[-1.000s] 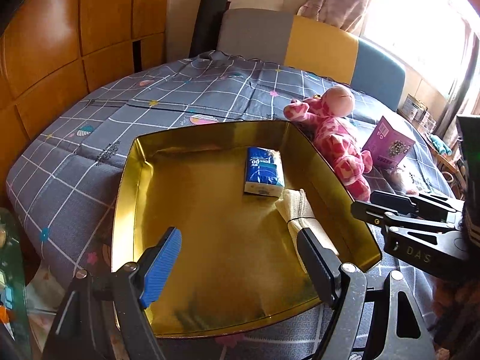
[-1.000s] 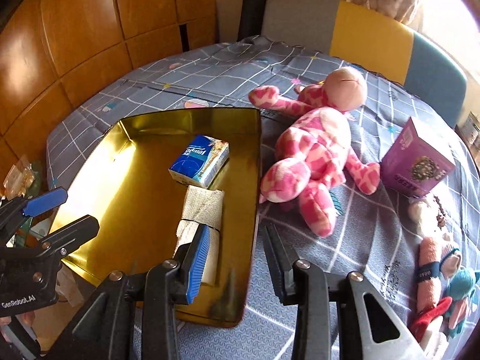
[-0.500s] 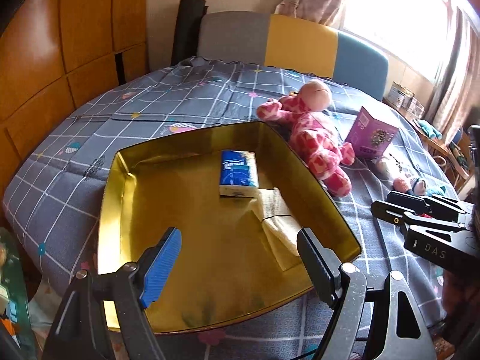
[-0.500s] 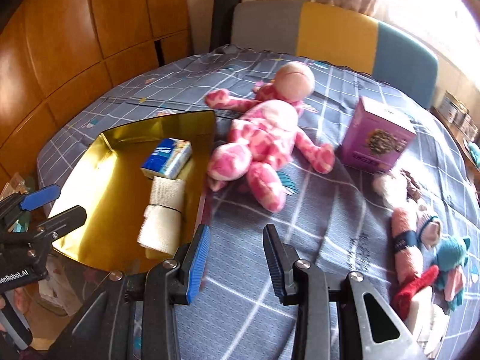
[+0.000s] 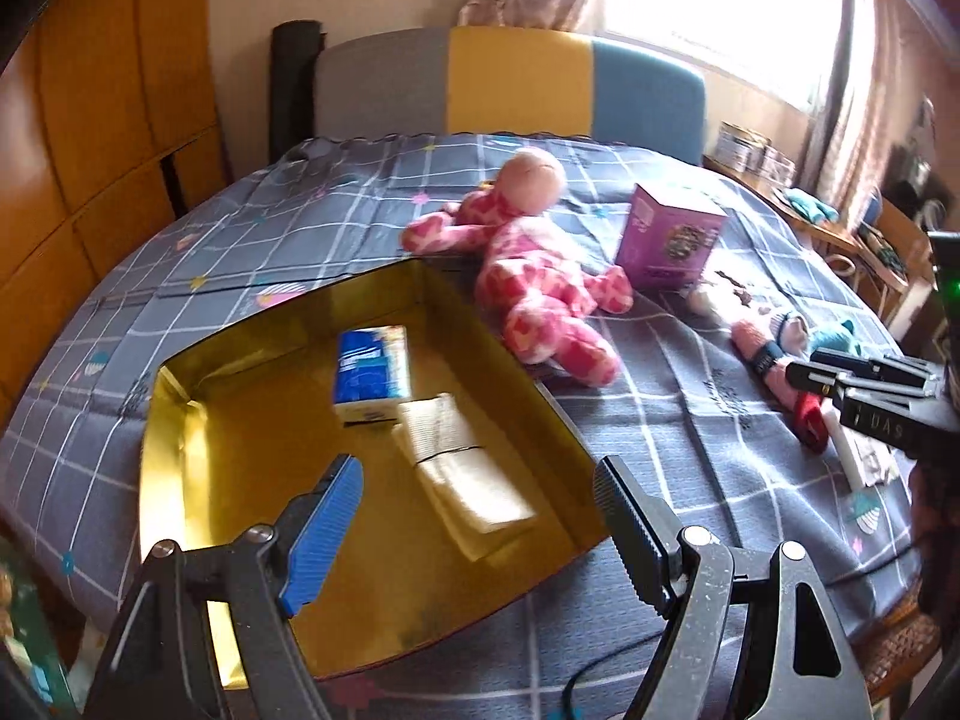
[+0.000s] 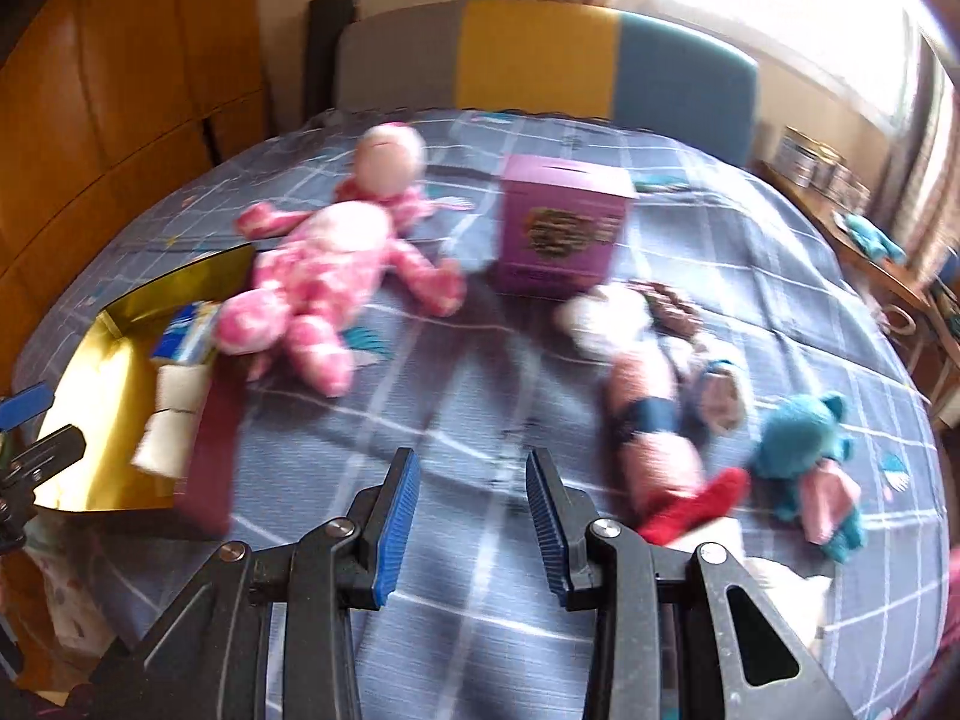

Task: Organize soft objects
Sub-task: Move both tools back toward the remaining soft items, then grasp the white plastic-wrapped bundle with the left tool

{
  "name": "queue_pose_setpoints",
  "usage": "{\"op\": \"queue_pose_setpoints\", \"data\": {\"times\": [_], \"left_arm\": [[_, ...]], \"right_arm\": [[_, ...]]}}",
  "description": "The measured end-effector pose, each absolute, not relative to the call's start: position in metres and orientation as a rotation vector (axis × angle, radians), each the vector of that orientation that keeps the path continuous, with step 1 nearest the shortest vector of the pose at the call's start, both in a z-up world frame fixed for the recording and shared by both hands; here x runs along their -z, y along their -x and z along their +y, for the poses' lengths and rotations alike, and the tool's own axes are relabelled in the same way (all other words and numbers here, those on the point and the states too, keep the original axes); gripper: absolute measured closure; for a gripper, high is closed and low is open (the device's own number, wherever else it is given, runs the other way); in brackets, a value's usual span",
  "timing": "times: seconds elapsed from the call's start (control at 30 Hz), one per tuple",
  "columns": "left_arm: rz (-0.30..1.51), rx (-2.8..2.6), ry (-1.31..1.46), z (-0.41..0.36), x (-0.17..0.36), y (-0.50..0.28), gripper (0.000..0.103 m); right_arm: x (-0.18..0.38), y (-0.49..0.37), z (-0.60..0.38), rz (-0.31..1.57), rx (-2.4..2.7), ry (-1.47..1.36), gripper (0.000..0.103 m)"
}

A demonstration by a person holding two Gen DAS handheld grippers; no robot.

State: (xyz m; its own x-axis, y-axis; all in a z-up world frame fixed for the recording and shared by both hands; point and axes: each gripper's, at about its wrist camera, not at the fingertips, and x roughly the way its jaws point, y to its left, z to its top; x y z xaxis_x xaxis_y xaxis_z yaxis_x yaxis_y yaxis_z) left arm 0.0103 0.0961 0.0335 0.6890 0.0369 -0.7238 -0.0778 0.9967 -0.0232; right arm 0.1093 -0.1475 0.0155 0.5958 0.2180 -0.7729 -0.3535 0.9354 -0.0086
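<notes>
A gold tray (image 5: 180,420) lies on the checked tablecloth and holds a blue tissue pack (image 5: 372,372) and a rolled cream cloth (image 5: 462,468). My left gripper (image 5: 474,516) is open and empty above the tray's near edge. A pink spotted plush (image 6: 324,270) lies right of the tray. My right gripper (image 6: 468,516) is open and empty over bare cloth, between the pink plush and a pile of small soft toys: a pink doll (image 6: 654,420) and a teal plush (image 6: 810,444). The right gripper also shows in the left wrist view (image 5: 864,390).
A purple box (image 6: 558,228) stands behind the toys. A white plush (image 6: 606,312) lies in front of it. A grey, yellow and blue sofa back (image 6: 540,60) runs behind the table. Wooden panels (image 5: 90,120) are on the left.
Both grippers have swung to the right. The right gripper has moved away from the tray toward the small toys. Both stay open and empty.
</notes>
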Motion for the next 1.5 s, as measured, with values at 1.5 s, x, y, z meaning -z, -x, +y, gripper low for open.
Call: {"op": "queue_pose_setpoints", "data": {"times": [1.5], "left_arm": [[0.902, 0.218, -0.08, -0.122, 0.033, -0.287, 0.038]], "right_arm": [[0.005, -0.145, -0.326, 0.923, -0.052, -0.3, 0.065]]}}
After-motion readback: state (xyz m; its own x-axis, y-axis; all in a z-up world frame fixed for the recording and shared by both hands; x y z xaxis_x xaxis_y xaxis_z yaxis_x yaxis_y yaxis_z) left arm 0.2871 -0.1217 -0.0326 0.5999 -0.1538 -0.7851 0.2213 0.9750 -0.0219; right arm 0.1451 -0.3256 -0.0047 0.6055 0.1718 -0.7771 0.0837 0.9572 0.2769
